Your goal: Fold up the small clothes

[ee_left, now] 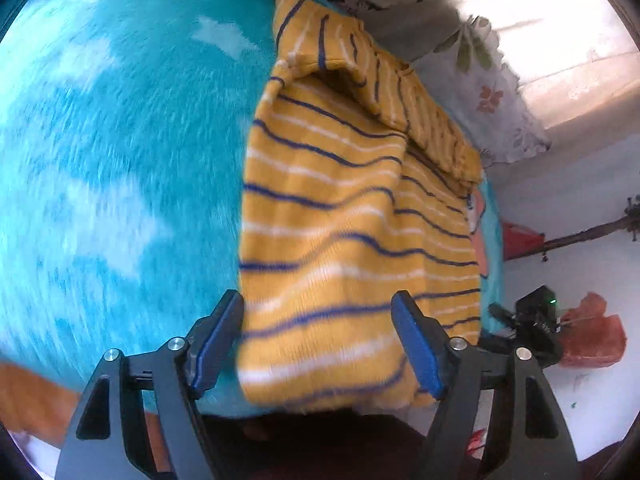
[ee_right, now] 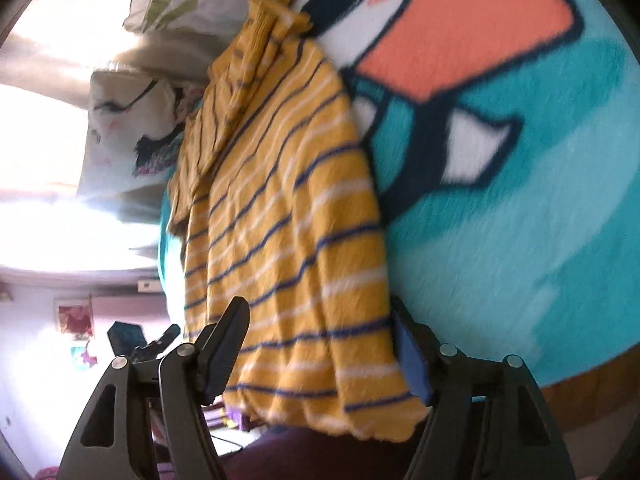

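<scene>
A yellow striped top (ee_left: 352,216) (navy and white stripes) lies on the teal fleece blanket (ee_left: 120,160) near its edge. The left gripper (ee_left: 318,344) and right gripper (ee_right: 320,348) both stand apart, straddling its hem.

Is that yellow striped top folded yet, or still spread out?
Partly folded. The yellow striped top lies on the turquoise blanket, with one sleeve turned over its body; the hem end remains unfolded.
</scene>
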Tool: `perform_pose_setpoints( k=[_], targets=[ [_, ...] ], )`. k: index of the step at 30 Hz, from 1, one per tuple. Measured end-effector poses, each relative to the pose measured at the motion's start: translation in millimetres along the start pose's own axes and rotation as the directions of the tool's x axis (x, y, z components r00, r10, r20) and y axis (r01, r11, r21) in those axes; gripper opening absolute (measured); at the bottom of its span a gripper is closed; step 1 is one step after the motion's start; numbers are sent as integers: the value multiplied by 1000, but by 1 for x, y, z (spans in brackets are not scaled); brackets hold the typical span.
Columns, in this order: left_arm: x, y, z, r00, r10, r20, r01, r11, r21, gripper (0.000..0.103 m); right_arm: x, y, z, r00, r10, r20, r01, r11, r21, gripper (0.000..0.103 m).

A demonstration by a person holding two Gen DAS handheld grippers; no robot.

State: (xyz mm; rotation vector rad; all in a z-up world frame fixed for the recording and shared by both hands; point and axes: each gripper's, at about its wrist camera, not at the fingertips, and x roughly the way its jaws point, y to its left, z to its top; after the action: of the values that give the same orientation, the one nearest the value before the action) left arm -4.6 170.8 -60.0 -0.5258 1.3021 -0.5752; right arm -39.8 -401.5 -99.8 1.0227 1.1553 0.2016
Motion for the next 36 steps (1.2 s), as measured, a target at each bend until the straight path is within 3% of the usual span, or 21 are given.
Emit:
perform_pose_setpoints(
  k=[3,6,7,8,9,10,11,15,17,19,20,21,22,23,25,27,28,31,34,36],
  targets=[
    [0,-3,-19,997,-81,19,82,995,-51,81,12,2,-13,994,65,-83,-65,998,-1,75],
    [9,-15,-34,998,-65,25,66,996,-60,79,27,11,-24,986,87,-142,-93,995,-42,75],
    [10,-21,-36,998,-54,21,55,997,-58,73,31,16,-25,984,84,-156,-94,994,-55,73],
    [16,-28,-38,999,-45,-7,45,998,-52,43,36,22,-25,982,71,-174,-84,994,-72,69],
    [21,-32,-36,999,-35,-34,33,998,-47,11,40,29,-27,977,52,-206,-75,992,-106,54],
    [22,-36,-35,999,-9,-42,7,999,-45,11,44,36,-29,972,41,-231,-73,989,-132,37],
    [17,-39,-33,1000,-3,-25,2,999,-47,11,47,44,-31,966,32,-258,-76,983,-165,32],
    [-14,-57,-11,997,-44,61,47,998,-48,10,39,73,-28,953,73,-294,-152,955,-256,26],
    [-25,-72,17,993,-15,117,16,1000,-14,10,28,86,-12,956,121,-269,-198,939,-280,26],
    [-28,-83,57,981,68,184,-64,998,-27,14,17,100,20,963,174,-204,-230,928,-295,26],
    [-28,-84,76,969,86,233,-77,996,-46,28,13,102,39,970,194,-144,-228,932,-283,26],
    [-29,-83,89,957,99,272,-82,994,-75,49,9,101,60,976,205,-75,-217,941,-260,31],
    [-30,-83,97,950,117,288,-89,990,-106,55,6,97,78,980,196,-16,-195,952,-235,51],
    [-32,-84,101,946,125,299,-89,987,-131,57,5,92,94,988,147,47,-134,969,-208,61],
    [-38,-91,99,941,108,320,-83,993,-88,62,-1,90,108,992,26,126,2,976,-217,64],
    [-44,-94,86,922,180,342,-176,983,-45,79,-7,91,104,992,-12,129,48,959,-280,69],
    [-43,-93,80,914,221,340,-224,974,-32,79,-8,90,100,991,-34,127,71,952,-297,72],
    [-29,-90,63,915,293,276,-316,948,40,79,-14,68,92,992,-85,91,111,939,-325,72],
    [-19,-100,34,891,363,271,-417,892,175,79,-13,53,86,991,-120,55,132,917,-376,72],
    [-6,-103,22,908,353,225,-399,891,216,79,-4,60,81,989,-145,31,145,892,-429,72]
  ],
)
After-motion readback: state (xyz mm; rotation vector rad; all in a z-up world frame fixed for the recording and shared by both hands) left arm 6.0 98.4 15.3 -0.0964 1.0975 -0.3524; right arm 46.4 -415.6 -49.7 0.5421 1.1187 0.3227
